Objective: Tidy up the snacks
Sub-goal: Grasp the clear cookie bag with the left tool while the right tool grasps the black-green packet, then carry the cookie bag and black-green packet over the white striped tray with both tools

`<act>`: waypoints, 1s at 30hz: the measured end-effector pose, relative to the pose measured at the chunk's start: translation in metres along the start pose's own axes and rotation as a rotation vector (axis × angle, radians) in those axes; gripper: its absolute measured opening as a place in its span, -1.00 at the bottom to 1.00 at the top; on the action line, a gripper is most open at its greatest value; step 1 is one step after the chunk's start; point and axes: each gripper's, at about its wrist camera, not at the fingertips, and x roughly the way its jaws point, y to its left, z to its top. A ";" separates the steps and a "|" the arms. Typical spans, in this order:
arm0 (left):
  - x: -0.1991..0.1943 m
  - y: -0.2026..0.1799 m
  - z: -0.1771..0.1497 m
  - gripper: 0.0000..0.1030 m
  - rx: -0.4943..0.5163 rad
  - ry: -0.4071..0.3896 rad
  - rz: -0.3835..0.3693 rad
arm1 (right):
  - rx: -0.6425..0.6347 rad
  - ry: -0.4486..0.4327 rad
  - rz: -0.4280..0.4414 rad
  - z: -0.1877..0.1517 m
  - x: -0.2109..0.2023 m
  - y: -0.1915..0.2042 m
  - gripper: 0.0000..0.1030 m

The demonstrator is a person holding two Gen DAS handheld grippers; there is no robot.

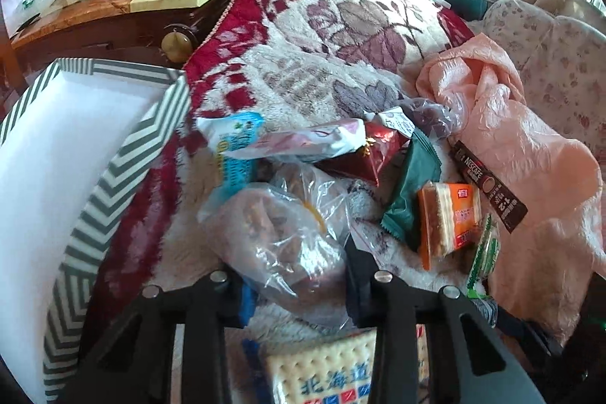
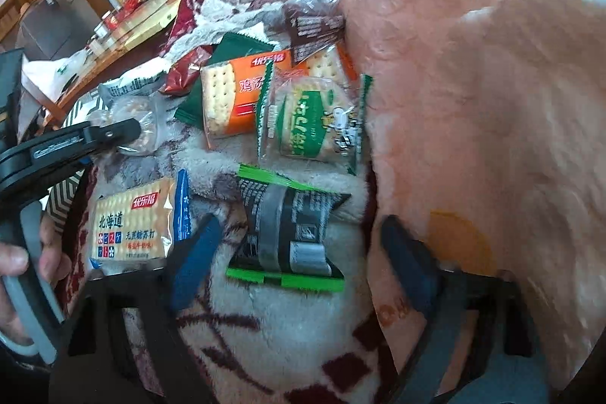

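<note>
Snack packets lie scattered on a flowered blanket. My left gripper is shut on a clear bag of brown snacks, with a pad pressing on each side. In the right wrist view that bag shows under the left gripper's finger. My right gripper is open, and a black and green packet lies flat between its blue pads without touching them. A blue and white cracker pack lies just left of it and also shows below the left gripper.
A grey-striped box with a white inside stands at the left. An orange cracker pack, a green and white packet, a coffee stick and red and dark green packets lie beyond. A pink plastic bag fills the right.
</note>
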 end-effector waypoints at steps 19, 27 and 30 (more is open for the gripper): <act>-0.066 0.027 -0.016 -0.29 -0.002 -0.057 0.002 | -0.186 -0.026 0.095 -0.001 -0.019 0.040 -0.27; -0.082 0.047 -0.011 -0.29 -0.009 -0.084 0.075 | -0.285 -0.016 0.161 0.005 -0.023 0.087 -0.27; -0.086 0.058 -0.010 -0.29 -0.024 -0.088 0.097 | -0.334 -0.010 0.190 0.008 -0.020 0.111 -0.27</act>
